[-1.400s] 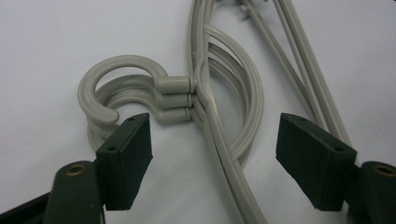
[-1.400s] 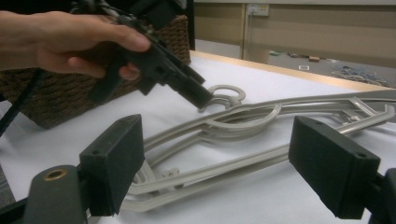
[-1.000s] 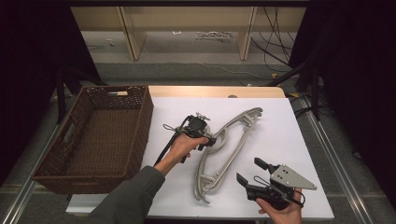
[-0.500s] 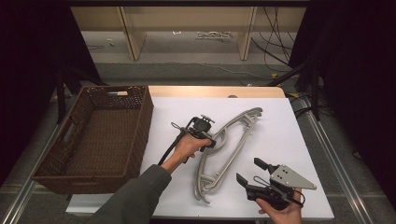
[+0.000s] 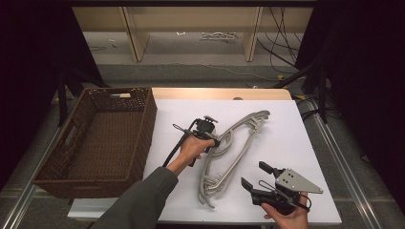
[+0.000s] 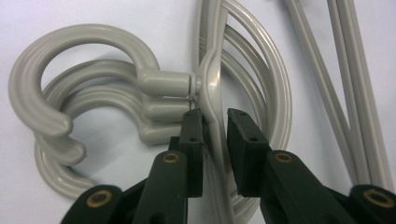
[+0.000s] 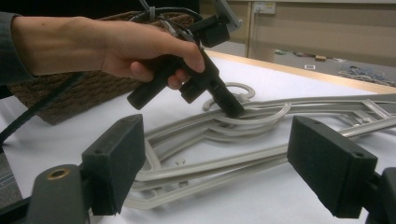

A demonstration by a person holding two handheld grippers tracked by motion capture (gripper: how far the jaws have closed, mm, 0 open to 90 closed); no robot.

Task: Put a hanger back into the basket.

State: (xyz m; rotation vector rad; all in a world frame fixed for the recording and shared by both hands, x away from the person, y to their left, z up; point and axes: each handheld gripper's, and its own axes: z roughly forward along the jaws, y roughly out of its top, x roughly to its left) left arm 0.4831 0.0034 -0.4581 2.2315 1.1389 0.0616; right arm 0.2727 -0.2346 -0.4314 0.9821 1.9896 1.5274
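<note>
A stack of grey plastic hangers (image 5: 239, 138) lies slantwise on the white table top (image 5: 291, 138), hooks toward the left. My left gripper (image 5: 217, 142) points down at the neck of the stack. In the left gripper view its jaws have just been closing, and the top hanger's (image 6: 212, 84) rim by the hook is now pinched between the pads (image 6: 194, 133). The right gripper view shows this gripper's tip (image 7: 233, 111) set on the hangers (image 7: 261, 109). My right gripper (image 5: 254, 174) is open near the front edge, jaws wide (image 7: 223, 158) and aimed at the hangers with nothing between them.
A dark wicker basket (image 5: 143, 124) stands at the left edge of the table, with nothing visible inside it. A wooden strip (image 5: 219, 93) runs along the table's far edge. Cables and shelf legs lie on the floor beyond.
The left hand has edged a little toward the hangers' hooks. The right hand and the hangers have stayed where they were.
</note>
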